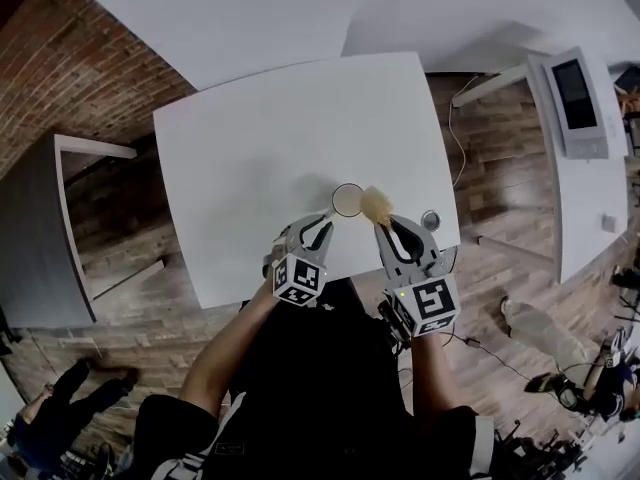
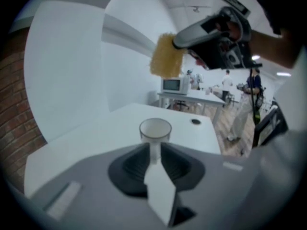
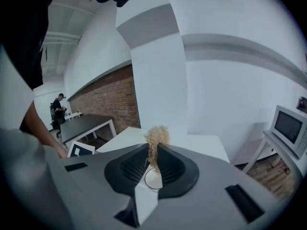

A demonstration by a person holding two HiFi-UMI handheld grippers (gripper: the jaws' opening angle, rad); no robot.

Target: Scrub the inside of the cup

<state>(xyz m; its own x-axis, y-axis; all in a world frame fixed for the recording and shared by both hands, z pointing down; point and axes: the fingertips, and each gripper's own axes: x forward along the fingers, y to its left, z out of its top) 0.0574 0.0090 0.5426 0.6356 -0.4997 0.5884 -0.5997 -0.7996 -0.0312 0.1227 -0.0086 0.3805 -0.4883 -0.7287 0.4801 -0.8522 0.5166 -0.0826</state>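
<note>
A small white cup (image 1: 347,200) sits at the tip of my left gripper (image 1: 325,219), near the front edge of the white table (image 1: 250,148). In the left gripper view the cup (image 2: 155,129) stands upright, and its thin white handle runs down between the jaws of the left gripper (image 2: 154,151), which are shut on it. My right gripper (image 1: 381,221) is shut on a yellowish fibrous scrubber (image 1: 376,205) just right of the cup's rim. In the right gripper view the scrubber (image 3: 157,137) sticks up from the right gripper (image 3: 154,153), with the cup's rim (image 3: 149,180) below. The scrubber (image 2: 166,56) hangs above the cup, outside it.
A small dark round object (image 1: 430,219) lies on the table right of the grippers. A microwave (image 1: 575,96) stands on a side table at the right. A dark table (image 1: 40,238) is at the left by the brick wall. People stand in the background.
</note>
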